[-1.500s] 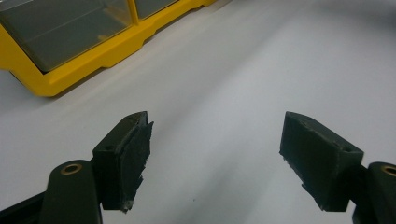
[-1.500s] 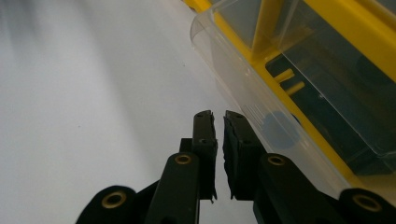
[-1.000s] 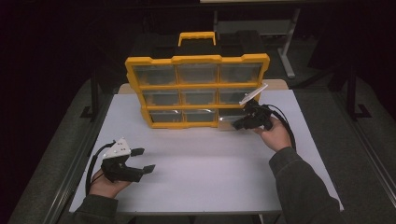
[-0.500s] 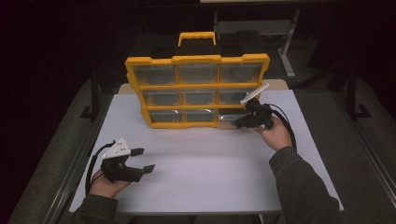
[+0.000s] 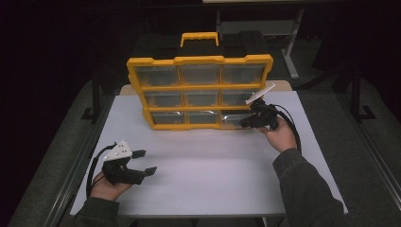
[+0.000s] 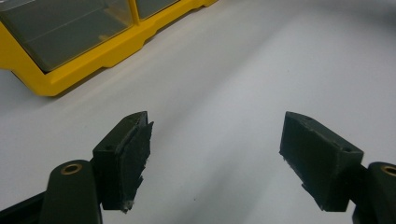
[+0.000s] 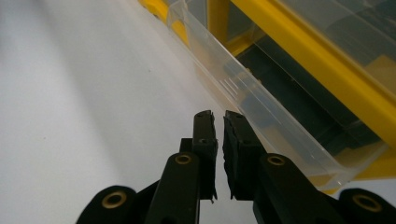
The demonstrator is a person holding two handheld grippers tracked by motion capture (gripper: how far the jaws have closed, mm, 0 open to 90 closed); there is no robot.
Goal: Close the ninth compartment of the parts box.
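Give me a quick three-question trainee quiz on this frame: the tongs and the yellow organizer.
1. True or false: the left tongs are open above the bare white table.
2. The right tongs are at which row of the yellow organizer? A top, B middle, C bottom.
3. Fill in: the organizer's front shows ___ clear drawers.
Key: 1 true; 2 C; 3 nine.
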